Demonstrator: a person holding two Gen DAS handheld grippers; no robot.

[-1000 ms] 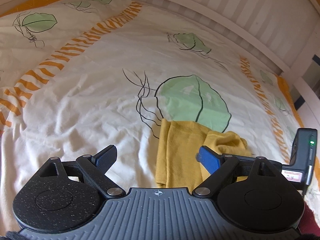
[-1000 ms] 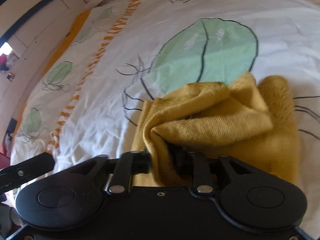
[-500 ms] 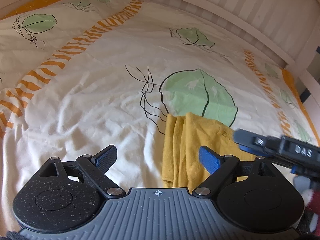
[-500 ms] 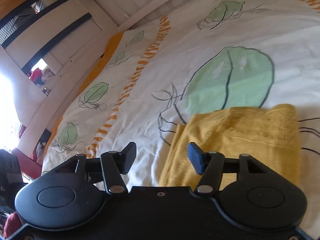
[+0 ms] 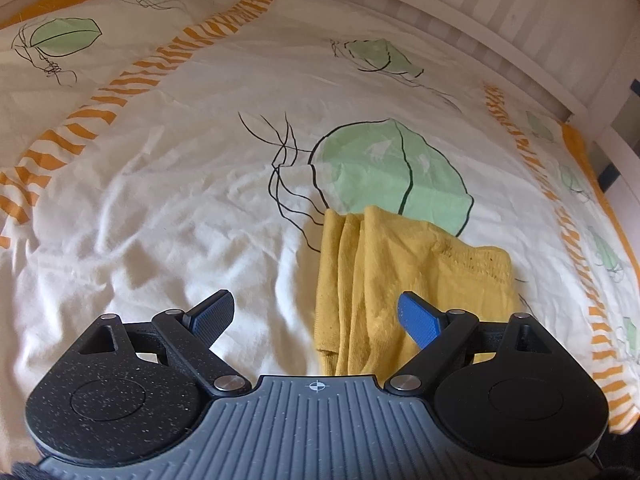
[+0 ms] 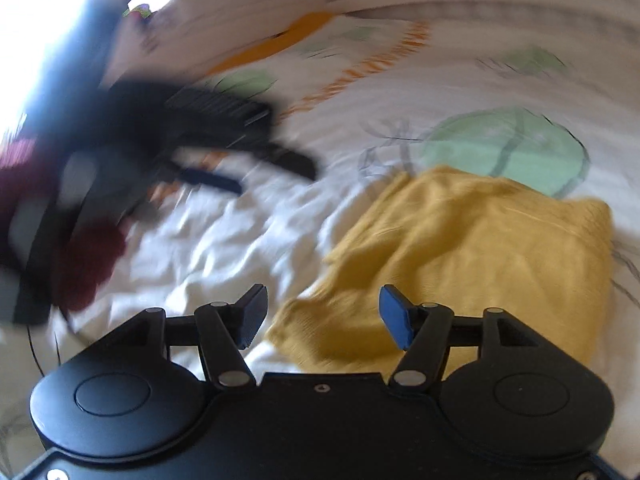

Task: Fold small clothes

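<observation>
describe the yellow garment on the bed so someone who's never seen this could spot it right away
Start at the white bedsheet printed with green leaves and orange striped bands. Find the largest green leaf near the middle; the folded yellow garment lies flat just below it, its top edge overlapping the leaf. It is the only plain mustard-yellow knit piece on the bed, lying loose, not printed.

- bed sheet, white, kinda wrinkly, with green leaf prints and orange striped bands
- white slatted bed rail at the back
- dark red fuzzy thing on the left, maybe a sleeve, too blurry
</observation>
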